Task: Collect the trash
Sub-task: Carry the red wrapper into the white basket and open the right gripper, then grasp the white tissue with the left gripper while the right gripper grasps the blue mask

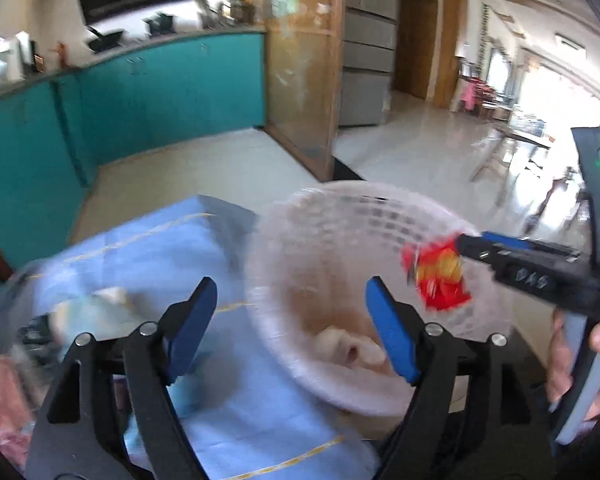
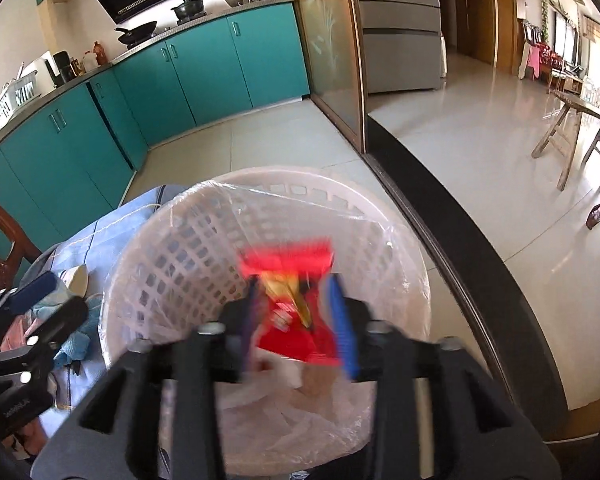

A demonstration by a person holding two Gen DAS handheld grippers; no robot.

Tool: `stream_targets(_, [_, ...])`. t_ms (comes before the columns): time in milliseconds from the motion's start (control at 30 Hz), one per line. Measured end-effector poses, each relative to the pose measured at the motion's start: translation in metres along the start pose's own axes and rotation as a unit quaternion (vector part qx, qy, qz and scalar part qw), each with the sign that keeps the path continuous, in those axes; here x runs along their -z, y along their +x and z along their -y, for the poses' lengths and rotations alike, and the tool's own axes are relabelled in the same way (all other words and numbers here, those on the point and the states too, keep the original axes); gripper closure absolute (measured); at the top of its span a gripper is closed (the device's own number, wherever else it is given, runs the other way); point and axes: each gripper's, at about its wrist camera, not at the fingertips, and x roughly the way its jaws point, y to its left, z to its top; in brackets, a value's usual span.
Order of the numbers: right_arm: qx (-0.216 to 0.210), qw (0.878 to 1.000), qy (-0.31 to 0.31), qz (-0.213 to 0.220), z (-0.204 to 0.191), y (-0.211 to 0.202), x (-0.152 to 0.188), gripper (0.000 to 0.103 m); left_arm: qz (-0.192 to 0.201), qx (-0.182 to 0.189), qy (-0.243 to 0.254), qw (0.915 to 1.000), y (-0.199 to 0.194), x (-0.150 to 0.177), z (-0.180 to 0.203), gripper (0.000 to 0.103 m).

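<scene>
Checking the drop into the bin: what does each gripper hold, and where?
Left gripper: nothing. The red snack wrapper sits lower-half between the right gripper jaws; whether gripped, unclear.

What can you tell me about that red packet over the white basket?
The red packet is a crumpled snack wrapper, glossy like foil or plastic, with yellow print. It hangs, blurred, between the blue fingers of the right gripper, over the mouth of the bag-lined white basket. Whether the pads still press it is unclear.
</scene>
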Motion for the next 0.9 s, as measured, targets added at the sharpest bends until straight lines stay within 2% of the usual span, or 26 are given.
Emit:
stream_targets(67, [0.000, 1.000, -0.004, 0.004, -0.001, 0.000, -0.001, 0.050, 0.013, -0.047, -0.005, 0.9988, -0.014, 0.006, -0.018, 0.024])
stream_targets(200, [-0.019, 0.999, -0.026, 0.019, -0.017, -0.003, -0.001, 0.049, 0.024, -0.126, -0.049, 0.9905, -0.050, 0.029, -0.075, 0.024])
stream_targets(300, [-0.048, 0.995, -0.078, 0.028, -0.053, -0.003, 0.005, 0.049, -0.004, -0.163, -0.094, 0.9820, -0.068, 0.057, -0.120, 0.024])
stream_targets(400, [-0.107, 0.982, -0.156, 0.016, -0.114, 0.001, 0.020, 0.049, -0.038, -0.185, -0.123, 0.9742, -0.077, 0.086, -0.149, 0.024])
stream_targets(500, [-0.157, 0.964, -0.215, -0.010, -0.171, 0.007, 0.040, 0.049, -0.059, -0.181, -0.141, 0.9716, -0.084, 0.106, -0.159, 0.024])
stream_targets(633, [-0.190, 0.943, -0.268, -0.054, -0.225, 0.020, 0.064, 0.049, -0.077, -0.156, -0.152, 0.9728, -0.085, 0.125, -0.163, 0.024])
stream_targets(700, [-0.181, 0.943, -0.269, -0.070, -0.234, 0.028, 0.067, 0.049, -0.079, -0.147, -0.154, 0.9740, -0.086, 0.130, -0.163, 0.024])
stream_targets(900, [-0.153, 0.956, -0.219, -0.119, -0.241, 0.068, 0.063, 0.049, -0.075, -0.127, -0.147, 0.9782, -0.085, 0.135, -0.153, 0.024])
